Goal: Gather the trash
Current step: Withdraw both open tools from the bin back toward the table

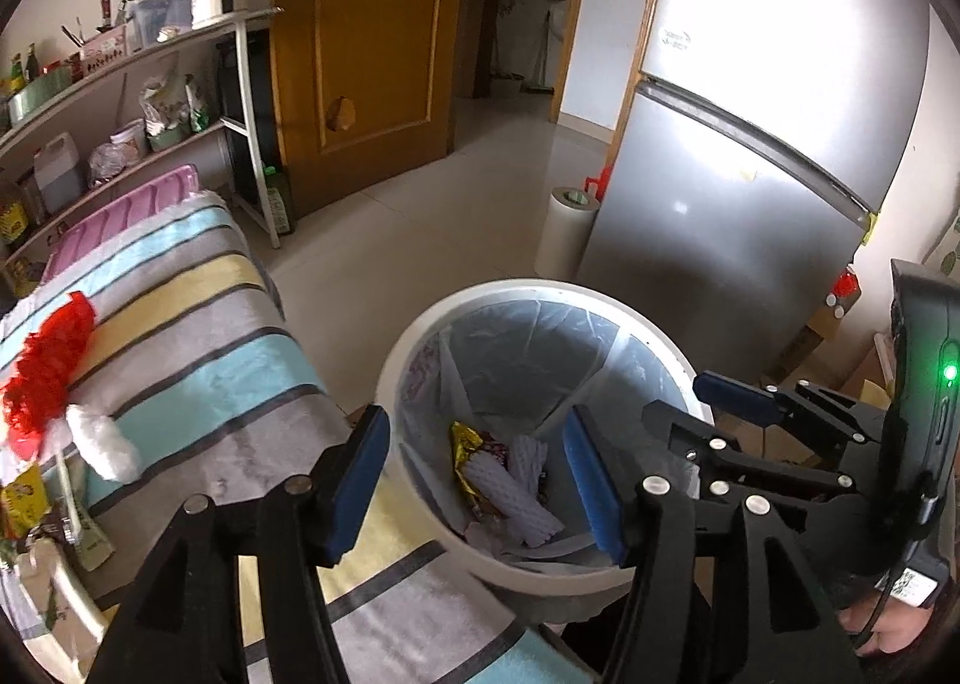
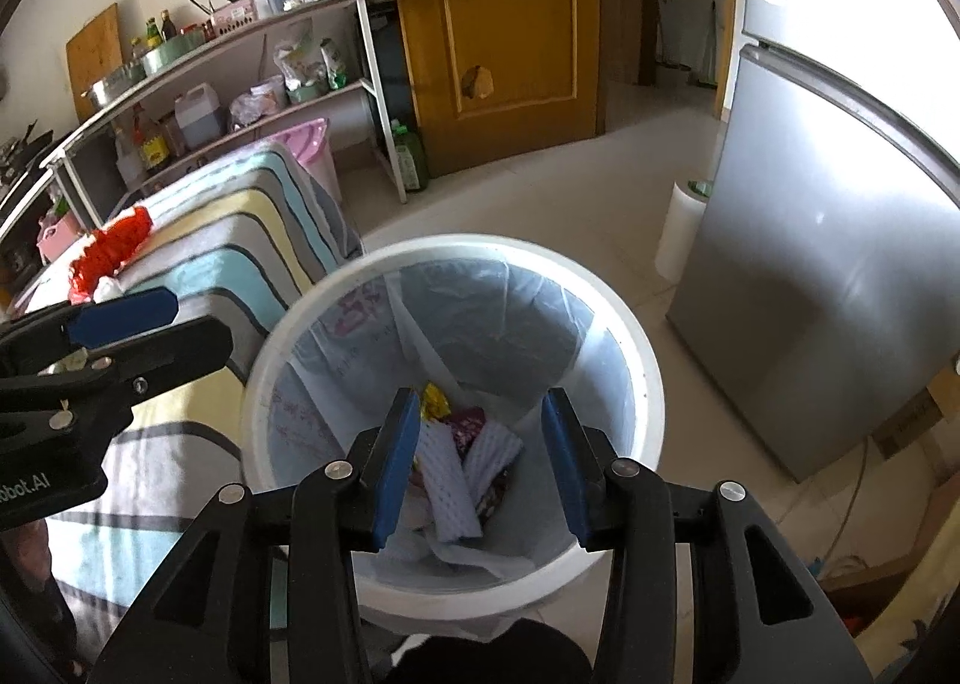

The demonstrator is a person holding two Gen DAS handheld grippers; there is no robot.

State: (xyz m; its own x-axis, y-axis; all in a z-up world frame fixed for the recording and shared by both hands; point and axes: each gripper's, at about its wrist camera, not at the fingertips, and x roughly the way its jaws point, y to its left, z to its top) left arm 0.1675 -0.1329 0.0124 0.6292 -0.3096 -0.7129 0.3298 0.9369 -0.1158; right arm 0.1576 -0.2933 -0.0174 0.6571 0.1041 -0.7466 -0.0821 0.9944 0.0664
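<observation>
A white trash bin (image 1: 420, 336) (image 2: 642, 384) with a clear liner stands on the floor beside a striped-cloth table (image 1: 198, 312) (image 2: 240, 228). White foam sleeves (image 1: 510, 492) (image 2: 450, 480) and a gold wrapper (image 1: 471, 444) (image 2: 433, 401) lie inside it. My left gripper (image 1: 477, 480) is open and empty above the bin's near rim. My right gripper (image 2: 483, 462) is open and empty over the bin mouth; it shows at the right in the left wrist view (image 1: 738, 390). On the table lie red netting (image 1: 48, 366) (image 2: 111, 249), a white wad (image 1: 102, 441) and wrappers (image 1: 24, 498).
A silver fridge (image 1: 750, 144) (image 2: 840, 240) stands right of the bin, a white roll (image 1: 564, 228) (image 2: 681, 222) beside it. A shelf rack (image 1: 120, 102) (image 2: 240, 66) with bottles lines the left wall. A wooden door (image 1: 360, 42) (image 2: 498, 24) is behind. Cardboard (image 2: 906, 420) lies at right.
</observation>
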